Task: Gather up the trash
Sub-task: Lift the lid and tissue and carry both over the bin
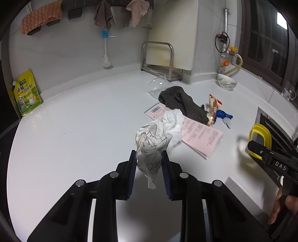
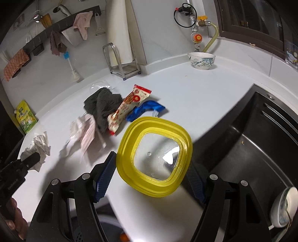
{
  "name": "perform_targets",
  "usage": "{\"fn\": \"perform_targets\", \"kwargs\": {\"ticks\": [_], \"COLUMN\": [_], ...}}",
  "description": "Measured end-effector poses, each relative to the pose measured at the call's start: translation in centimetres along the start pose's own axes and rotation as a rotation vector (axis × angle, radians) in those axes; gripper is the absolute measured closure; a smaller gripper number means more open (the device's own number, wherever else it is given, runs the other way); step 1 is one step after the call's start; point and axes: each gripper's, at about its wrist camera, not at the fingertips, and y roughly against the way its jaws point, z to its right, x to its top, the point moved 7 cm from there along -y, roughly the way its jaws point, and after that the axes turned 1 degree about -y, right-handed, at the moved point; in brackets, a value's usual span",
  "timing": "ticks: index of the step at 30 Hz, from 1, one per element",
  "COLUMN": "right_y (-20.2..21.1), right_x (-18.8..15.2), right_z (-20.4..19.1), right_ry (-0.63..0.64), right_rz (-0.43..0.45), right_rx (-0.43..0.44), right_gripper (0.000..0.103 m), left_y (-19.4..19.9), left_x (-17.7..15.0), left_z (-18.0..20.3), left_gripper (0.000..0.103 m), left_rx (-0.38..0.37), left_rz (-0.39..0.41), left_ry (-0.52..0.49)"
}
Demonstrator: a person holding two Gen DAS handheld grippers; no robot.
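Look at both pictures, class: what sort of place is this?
Most likely a home kitchen: a dark sunken sink set into a white countertop, a patterned ceramic bowl, and cloths on a wall rail.

A crumpled paper wad, white with thin dark lines, is pinched between blue pads above the white countertop. A red-and-white snack wrapper, a blue wrapper, a crumpled white tissue and pink printed sheets lie clustered together on it.

You can read "DAS" in white on the right gripper; the yellow seasoning pouch carries Chinese characters "鸡精调味料"
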Motion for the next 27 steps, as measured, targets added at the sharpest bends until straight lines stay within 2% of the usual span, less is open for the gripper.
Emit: {"fn": "perform_targets", "kwargs": {"ticks": [14, 27], "right_y": [8.2, 11.6], "right_x": [-8.0, -15.1], "right_z": [-2.6, -2.9], "right_ry": [-0.013, -0.018], "right_rz": [0.017, -0.007], "right_rx": [0.029, 0.007], "right_gripper": [0.033, 0.033], "left_y": [6.8, 9.7], "left_x": [-6.1, -11.0], "left_z": [3.1, 5.5], "left_gripper": [0.076, 0.076], "left_rx": [-0.067, -0.087], "left_rz": [0.012, -0.001], "left_ry": [-0.077, -0.14]}}
